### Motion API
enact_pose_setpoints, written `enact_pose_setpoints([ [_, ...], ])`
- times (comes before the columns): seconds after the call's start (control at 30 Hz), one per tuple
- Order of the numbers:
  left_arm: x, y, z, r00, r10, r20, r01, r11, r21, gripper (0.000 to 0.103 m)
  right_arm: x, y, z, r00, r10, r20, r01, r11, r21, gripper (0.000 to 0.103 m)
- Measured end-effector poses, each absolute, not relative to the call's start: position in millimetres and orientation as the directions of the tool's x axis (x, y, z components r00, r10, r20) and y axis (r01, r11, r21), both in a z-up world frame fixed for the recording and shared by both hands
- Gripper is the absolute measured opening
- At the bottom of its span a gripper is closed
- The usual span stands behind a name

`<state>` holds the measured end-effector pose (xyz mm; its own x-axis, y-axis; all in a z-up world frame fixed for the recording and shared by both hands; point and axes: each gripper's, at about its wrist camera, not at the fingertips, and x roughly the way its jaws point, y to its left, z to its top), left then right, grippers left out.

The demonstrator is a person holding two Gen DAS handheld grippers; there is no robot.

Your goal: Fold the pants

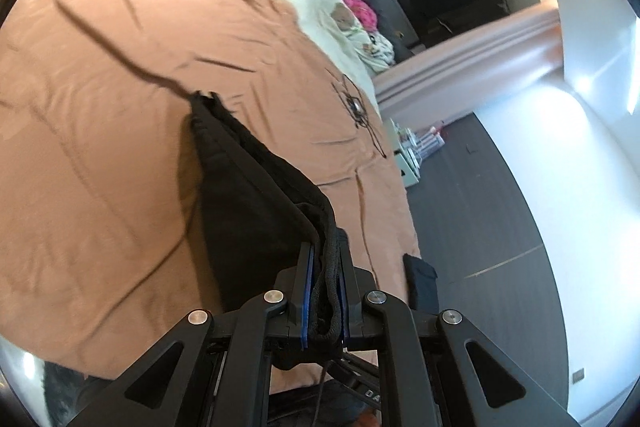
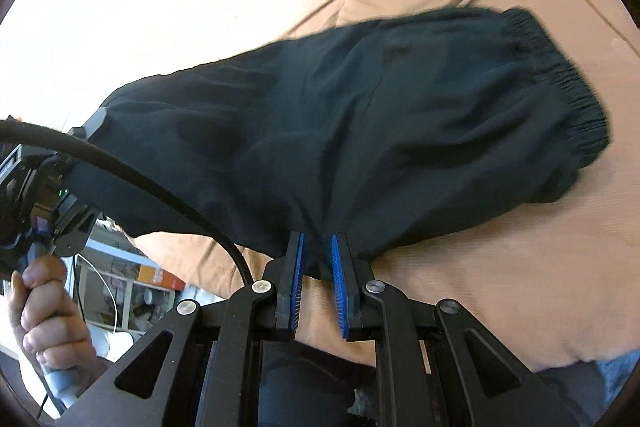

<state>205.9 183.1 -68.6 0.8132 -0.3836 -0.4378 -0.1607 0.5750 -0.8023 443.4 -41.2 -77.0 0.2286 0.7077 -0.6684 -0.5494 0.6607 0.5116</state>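
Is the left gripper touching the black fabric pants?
Touching. The left wrist view shows the left gripper with its jaws clamped on the black fabric pants.

black pants point(image 2: 360, 115) | soft dark fabric, gathered elastic waistband at the far right end | folded lengthwise, lifted and stretched taut above a tan bedspread | near edge and drawstring pinched up, waistband end sagging toward the bed

Left wrist view: close behind the left claw point(image 1: 324, 259), angled down across the bed point(image 1: 100, 107) toward far pillows. Right wrist view: close behind the right claw point(image 2: 318, 247), tilted down. Both share the black pants point(image 2: 340, 107) and the bed.
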Motion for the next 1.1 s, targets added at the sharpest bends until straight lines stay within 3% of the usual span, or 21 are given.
enact_pose_setpoints([
  [0.47,279,110,-59,0.736,-0.476,-0.482,-0.067,0.657,-0.751,0.011,452,-142,-63,0.346,0.727,-0.593,-0.450,0.684,0.574,0.012],
  [0.6,297,87,-65,0.702,-0.503,-0.505,-0.046,0.675,-0.736,0.011,446,-164,-67,0.364,0.717,-0.594,-0.421,0.696,0.582,0.016],
  [1.1,335,-3,-112,0.525,-0.583,-0.620,0.012,0.734,-0.680,0.011,434,-220,-75,0.399,0.679,-0.616,-0.318,0.733,0.602,0.017],
])
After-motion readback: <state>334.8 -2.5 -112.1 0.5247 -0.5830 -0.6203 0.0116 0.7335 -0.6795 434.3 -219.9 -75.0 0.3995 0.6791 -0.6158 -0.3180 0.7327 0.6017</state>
